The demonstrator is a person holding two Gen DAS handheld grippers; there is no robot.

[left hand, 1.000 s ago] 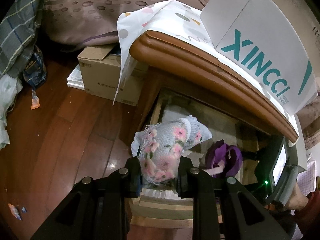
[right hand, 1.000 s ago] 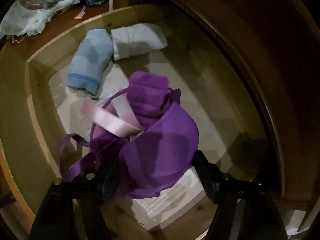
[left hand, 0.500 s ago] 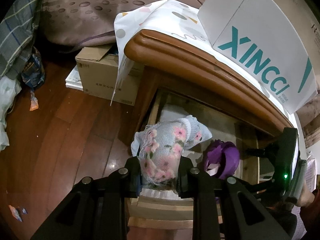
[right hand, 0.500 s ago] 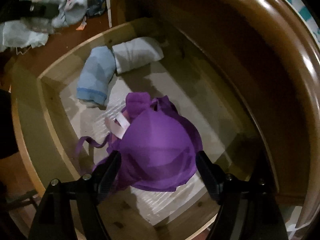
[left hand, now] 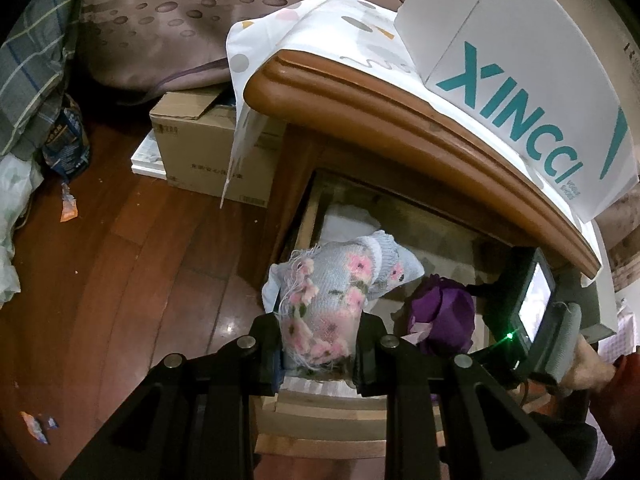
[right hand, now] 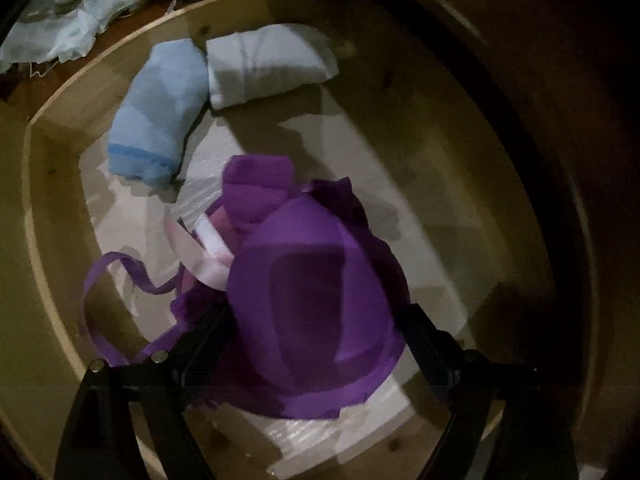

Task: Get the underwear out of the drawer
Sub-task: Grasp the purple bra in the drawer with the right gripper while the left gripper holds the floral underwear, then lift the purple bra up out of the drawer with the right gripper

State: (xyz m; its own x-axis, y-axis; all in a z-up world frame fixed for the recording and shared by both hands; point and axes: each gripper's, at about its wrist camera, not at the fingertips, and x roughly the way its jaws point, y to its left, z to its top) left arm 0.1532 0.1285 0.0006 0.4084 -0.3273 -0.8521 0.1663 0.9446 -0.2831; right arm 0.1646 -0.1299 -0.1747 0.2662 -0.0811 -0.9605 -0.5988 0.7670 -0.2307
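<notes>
My left gripper (left hand: 318, 354) is shut on a grey-blue floral knit underwear piece (left hand: 332, 296) and holds it above the front of the open wooden drawer (left hand: 320, 412). My right gripper (right hand: 316, 332) is shut on a purple bra (right hand: 316, 308) and holds it over the drawer's white liner (right hand: 404, 208); the bra also shows in the left wrist view (left hand: 442, 318). A light blue folded piece (right hand: 160, 116) and a white folded piece (right hand: 268, 66) lie at the drawer's far end.
The nightstand's rounded wooden top (left hand: 400, 120) overhangs the drawer and carries a white XINCCI box (left hand: 520, 72) on a dotted cloth. A cardboard box (left hand: 200, 148) stands on the wood floor (left hand: 120, 280) to the left. Bedding and bags lie beyond.
The right gripper with the purple bra has dipped back lower into the drawer after rising. The left gripper holds the floral piece almost still.
</notes>
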